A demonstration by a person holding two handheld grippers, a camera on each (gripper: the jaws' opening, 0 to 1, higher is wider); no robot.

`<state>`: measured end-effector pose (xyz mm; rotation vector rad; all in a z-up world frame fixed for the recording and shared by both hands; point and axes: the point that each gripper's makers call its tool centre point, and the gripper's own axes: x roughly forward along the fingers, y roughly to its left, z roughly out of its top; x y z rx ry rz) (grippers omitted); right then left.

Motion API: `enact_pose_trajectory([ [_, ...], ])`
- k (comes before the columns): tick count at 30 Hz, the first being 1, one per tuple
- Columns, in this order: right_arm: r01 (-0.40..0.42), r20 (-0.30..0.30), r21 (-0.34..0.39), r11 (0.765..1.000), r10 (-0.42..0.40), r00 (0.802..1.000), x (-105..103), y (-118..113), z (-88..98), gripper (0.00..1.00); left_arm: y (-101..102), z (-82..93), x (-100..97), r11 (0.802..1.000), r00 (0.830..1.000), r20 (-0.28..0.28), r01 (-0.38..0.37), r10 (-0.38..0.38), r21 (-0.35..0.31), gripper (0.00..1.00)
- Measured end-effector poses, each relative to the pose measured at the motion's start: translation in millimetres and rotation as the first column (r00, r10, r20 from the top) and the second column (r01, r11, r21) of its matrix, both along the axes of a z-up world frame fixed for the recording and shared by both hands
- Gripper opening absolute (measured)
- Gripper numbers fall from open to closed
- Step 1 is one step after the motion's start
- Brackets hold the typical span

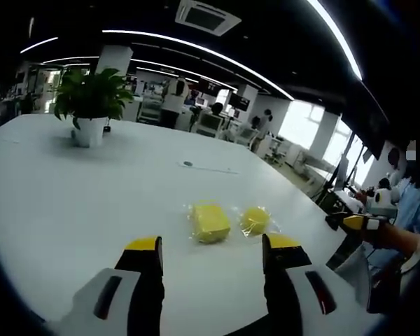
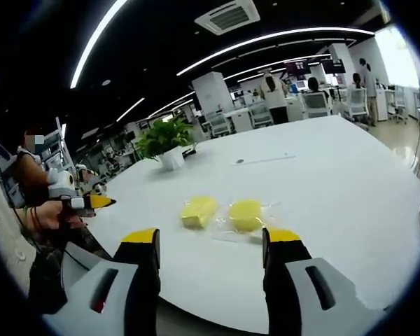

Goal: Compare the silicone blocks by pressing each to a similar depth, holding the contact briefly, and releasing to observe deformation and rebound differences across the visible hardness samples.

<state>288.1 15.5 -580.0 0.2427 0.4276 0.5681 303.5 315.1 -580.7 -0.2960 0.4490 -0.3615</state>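
Note:
Two yellow silicone blocks in clear wrappers lie side by side on the white table (image 1: 70, 196). In the left gripper view a squarish block (image 1: 208, 222) lies left of a rounder block (image 1: 255, 220), both just beyond my left gripper (image 1: 213, 252), which stands open above the table, not touching them. In the right gripper view the squarish block (image 2: 198, 210) and the rounder block (image 2: 246, 213) lie ahead of my right gripper (image 2: 211, 241), open with nothing between its fingers. The right gripper (image 1: 355, 222) shows at the table's right edge, the left gripper (image 2: 91, 203) at the left, in a hand.
A potted green plant (image 1: 91, 105) (image 2: 169, 143) stands at the far side of the table. A thin cable with a small dark end (image 1: 196, 166) (image 2: 262, 160) lies beyond the blocks. Desks, chairs and people fill the office behind. The table edge (image 2: 217, 308) runs close below the right gripper.

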Motion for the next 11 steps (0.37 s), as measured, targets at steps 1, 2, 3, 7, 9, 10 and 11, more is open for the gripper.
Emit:
enact_pose_trajectory([
  [1,0.0,0.0,0.0,1.0,0.0,1.0,0.0,0.1,-0.1,0.55,-0.3,0.1,-0.3,1.0,1.0,0.0,-0.001,0.001,-0.001,0.56],
  [2,-0.001,-0.001,-0.001,1.0,0.001,1.0,-0.2,0.1,-0.3,0.55,-0.2,0.2,-0.4,1.0,1.0,0.001,-0.003,0.003,-0.002,0.56],
  [3,-0.002,-0.001,-0.001,1.0,0.002,1.0,-0.3,0.1,-0.5,0.55,-0.1,0.3,-0.7,1.0,1.0,-0.001,-0.006,0.006,-0.005,0.56],
  [7,0.001,0.0,0.0,1.0,-0.001,1.0,-1.1,-0.6,-0.8,0.54,0.0,0.9,-1.4,1.0,1.0,0.001,-0.01,0.01,-0.007,0.56],
  [9,0.002,0.0,0.0,1.0,-0.002,1.0,-1.9,-1.1,-0.9,0.54,0.0,1.6,-1.5,1.0,1.0,0.003,-0.015,0.015,-0.013,0.56],
  [10,0.002,0.001,0.002,1.0,-0.002,1.0,-2.1,-1.3,-0.7,0.54,0.4,1.6,-1.7,1.0,1.0,0.002,-0.016,0.016,-0.013,0.56],
  [11,0.003,0.002,0.004,1.0,-0.003,1.0,-2.4,-1.4,-0.3,0.54,0.7,1.9,-1.7,1.0,1.0,0.003,-0.019,0.019,-0.013,0.56],
])
